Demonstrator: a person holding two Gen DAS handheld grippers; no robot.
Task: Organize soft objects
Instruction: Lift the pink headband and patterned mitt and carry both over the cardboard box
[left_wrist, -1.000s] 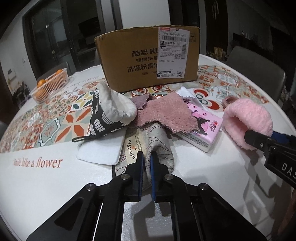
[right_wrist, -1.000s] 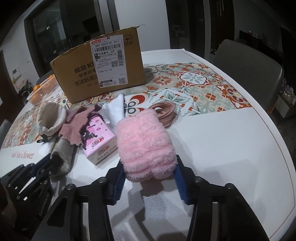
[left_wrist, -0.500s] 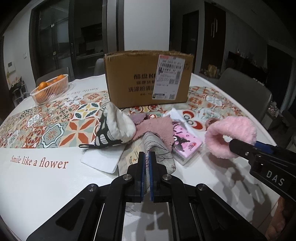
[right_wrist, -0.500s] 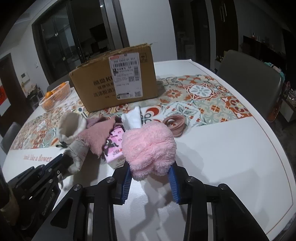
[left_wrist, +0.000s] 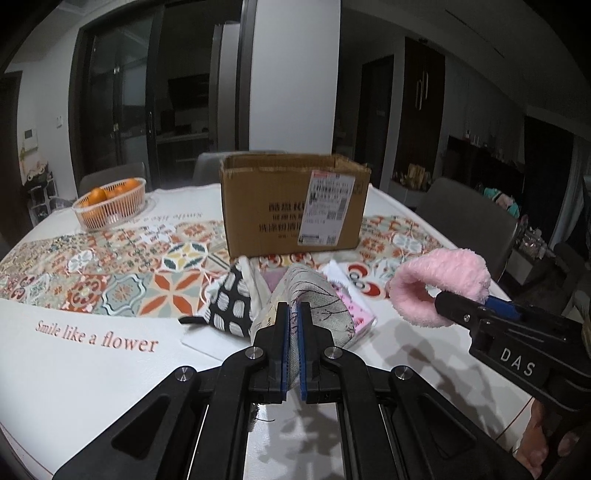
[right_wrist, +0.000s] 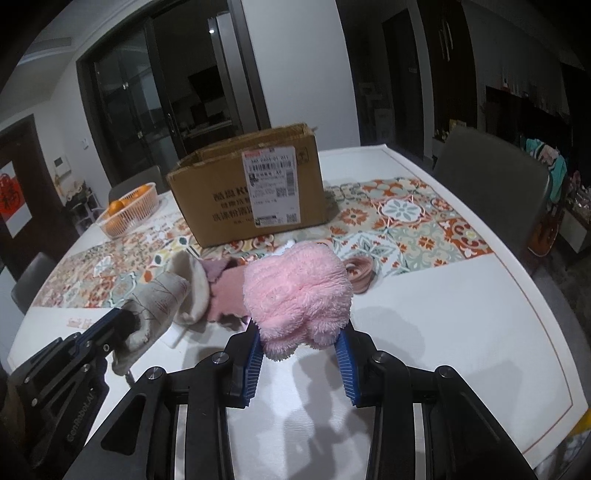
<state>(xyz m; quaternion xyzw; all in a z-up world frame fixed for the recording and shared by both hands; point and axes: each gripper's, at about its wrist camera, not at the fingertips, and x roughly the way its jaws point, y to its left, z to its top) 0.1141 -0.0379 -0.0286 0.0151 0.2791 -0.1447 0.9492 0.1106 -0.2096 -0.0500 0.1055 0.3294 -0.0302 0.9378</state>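
Observation:
My left gripper (left_wrist: 294, 314) is shut on a beige cloth mitt (left_wrist: 317, 291) printed with dark branches, its near end lifted off the table. The same mitt (right_wrist: 155, 306) hangs from the left gripper (right_wrist: 114, 325) in the right wrist view. My right gripper (right_wrist: 299, 334) is shut on a fluffy pink soft item (right_wrist: 295, 291), squeezed between the blue pads and held above the table. From the left wrist view, that pink item (left_wrist: 439, 273) curls over the right gripper (left_wrist: 461, 306). An open cardboard box (left_wrist: 291, 206) stands behind the pile.
On the table lie a black-and-white patterned pouch (left_wrist: 229, 306), a pink tissue pack (left_wrist: 360, 314), a mauve towel (right_wrist: 229, 291) and a coiled pink band (right_wrist: 360, 269). A basket of oranges (left_wrist: 110, 206) sits far left. A grey chair (right_wrist: 487, 173) stands at the right edge.
Both grippers have risen, lifting the beige mitt and the pink fluffy item off the table. The right jaws have squeezed tighter on the pink item.

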